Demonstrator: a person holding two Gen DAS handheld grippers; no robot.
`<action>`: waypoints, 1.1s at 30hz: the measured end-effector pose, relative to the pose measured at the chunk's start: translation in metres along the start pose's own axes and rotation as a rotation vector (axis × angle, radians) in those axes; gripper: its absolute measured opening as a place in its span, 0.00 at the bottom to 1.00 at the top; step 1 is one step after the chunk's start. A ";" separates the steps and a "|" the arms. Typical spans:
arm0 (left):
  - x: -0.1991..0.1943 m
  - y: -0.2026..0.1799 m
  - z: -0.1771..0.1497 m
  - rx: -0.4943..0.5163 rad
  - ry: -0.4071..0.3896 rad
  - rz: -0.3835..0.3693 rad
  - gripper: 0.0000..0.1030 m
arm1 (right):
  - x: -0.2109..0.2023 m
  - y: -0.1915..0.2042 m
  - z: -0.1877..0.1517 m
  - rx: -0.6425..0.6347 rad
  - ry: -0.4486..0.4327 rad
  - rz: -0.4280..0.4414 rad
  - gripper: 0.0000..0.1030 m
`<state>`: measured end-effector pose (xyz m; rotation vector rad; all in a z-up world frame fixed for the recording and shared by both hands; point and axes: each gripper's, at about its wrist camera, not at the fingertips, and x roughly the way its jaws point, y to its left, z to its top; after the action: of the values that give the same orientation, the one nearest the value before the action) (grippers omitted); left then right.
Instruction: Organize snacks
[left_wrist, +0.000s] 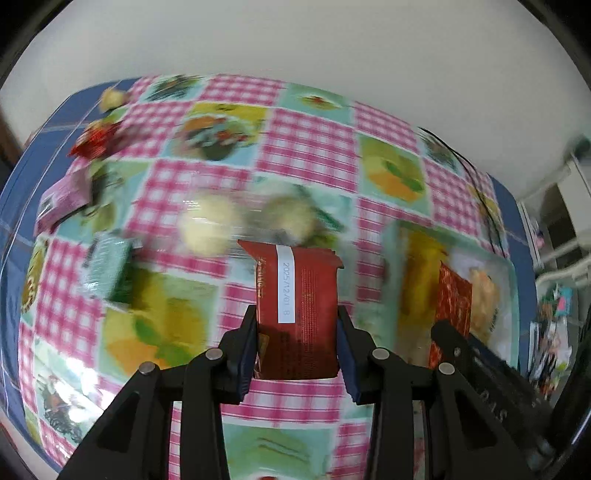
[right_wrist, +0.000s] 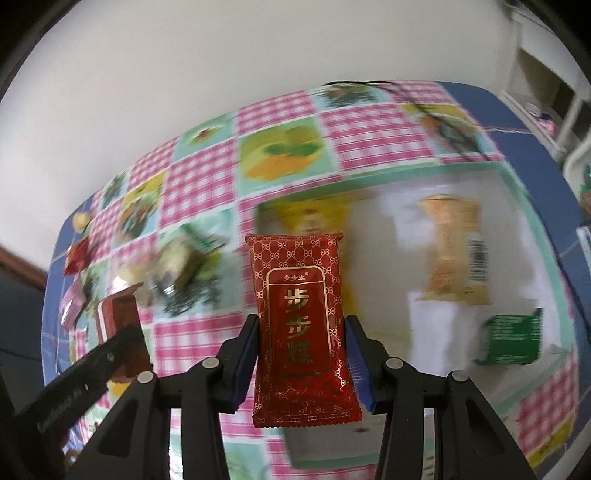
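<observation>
Two red snack packs are up off the tabletop, one in each tool. The left tool (left_wrist: 297, 347) is clenched on a dark red packet (left_wrist: 297, 314), back side out, w/ a white date strip running down it; the blue pads press on both its long edges and the pack stands upright betw. them. The right tool (right_wrist: 301, 354) grips a glossy red packet (right_wrist: 301, 325) w/ gold lattice print and gold characters on the front, also upright, pads on both sides approx. mid-height.

Each tool shows in the other's cam: the right one sits at the right edge of the left wrist view, the left one at lower left of the right wrist view, so they hang side by side, near each other.

Below lies the tabletop (left_wrist: 310, 147), covered w/ a pink-check and fruit-print cloth. On its right part sits a pale tray w/ mint rim (right_wrist: 509, 173). In the tray: a yellow pack (right_wrist: 314, 216), a tan-orange pack w/ barcode (right_wrist: 452, 251), a green pack (right_wrist: 517, 338).

Loose on the cloth to the left, well apart from the tray: a teal-green pack (left_wrist: 109, 271), a pink pack (left_wrist: 62, 199), a red pack (left_wrist: 98, 142) and a clear wrap w/ pale round pieces (left_wrist: 210, 225). Bkgd blurred; finer detail can't be told.
</observation>
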<state>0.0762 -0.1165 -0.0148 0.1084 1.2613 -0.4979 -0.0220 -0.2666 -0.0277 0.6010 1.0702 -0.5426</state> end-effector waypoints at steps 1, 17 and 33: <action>0.001 -0.010 -0.002 0.019 0.003 -0.005 0.39 | -0.003 -0.009 0.002 0.015 -0.005 -0.005 0.47; 0.023 -0.147 -0.035 0.315 0.006 -0.056 0.39 | -0.032 -0.147 0.025 0.213 -0.130 -0.139 0.47; 0.041 -0.158 -0.039 0.332 -0.011 -0.050 0.45 | -0.026 -0.153 0.026 0.223 -0.202 -0.092 0.49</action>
<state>-0.0150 -0.2557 -0.0352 0.3531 1.1645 -0.7478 -0.1178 -0.3919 -0.0236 0.6776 0.8549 -0.7934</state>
